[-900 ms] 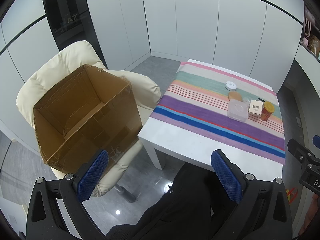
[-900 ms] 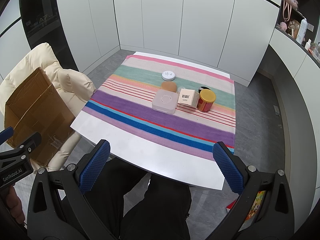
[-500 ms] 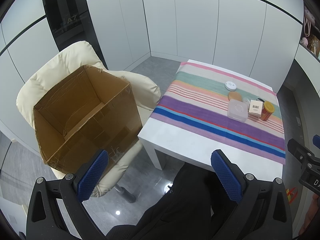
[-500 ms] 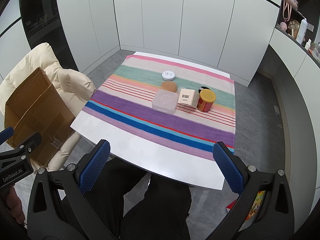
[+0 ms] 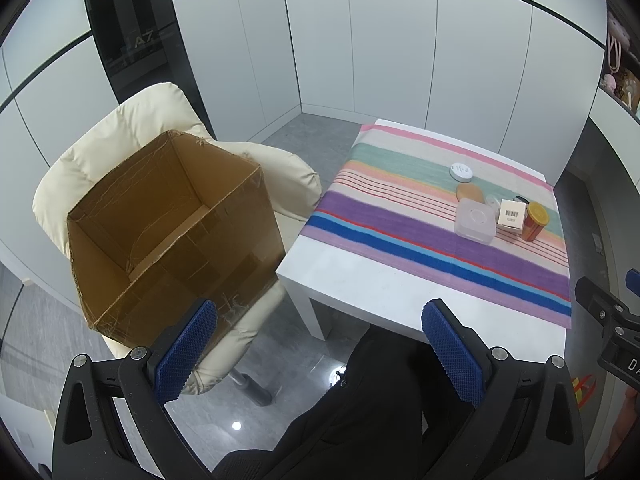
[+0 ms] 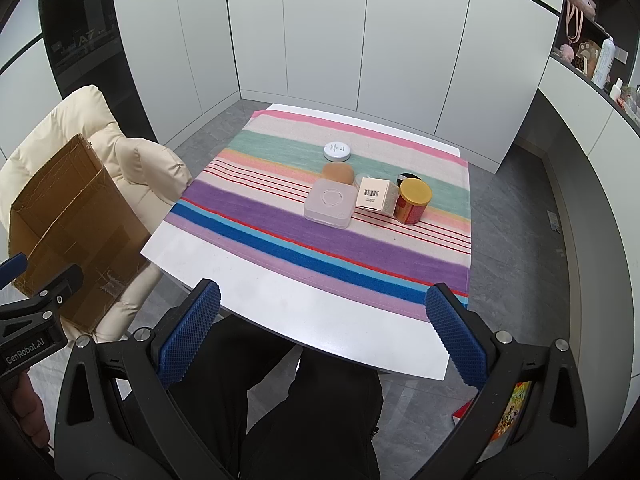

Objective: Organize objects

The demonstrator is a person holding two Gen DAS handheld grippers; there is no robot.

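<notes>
Hovering spread and unladen, left fingers (image 5: 186, 354), right fingers (image 6: 188, 334), jar (image 6: 413, 201) well beyond, box (image 5: 168, 224) left

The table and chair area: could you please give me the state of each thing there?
cardboard box: open, empty, on the chair
left hand-held gripper: open, holding nothing
right hand-held gripper: open, holding nothing
gold-lidded jar: upright, lid on
square plastic container: lid on
white round tin: closed
</notes>
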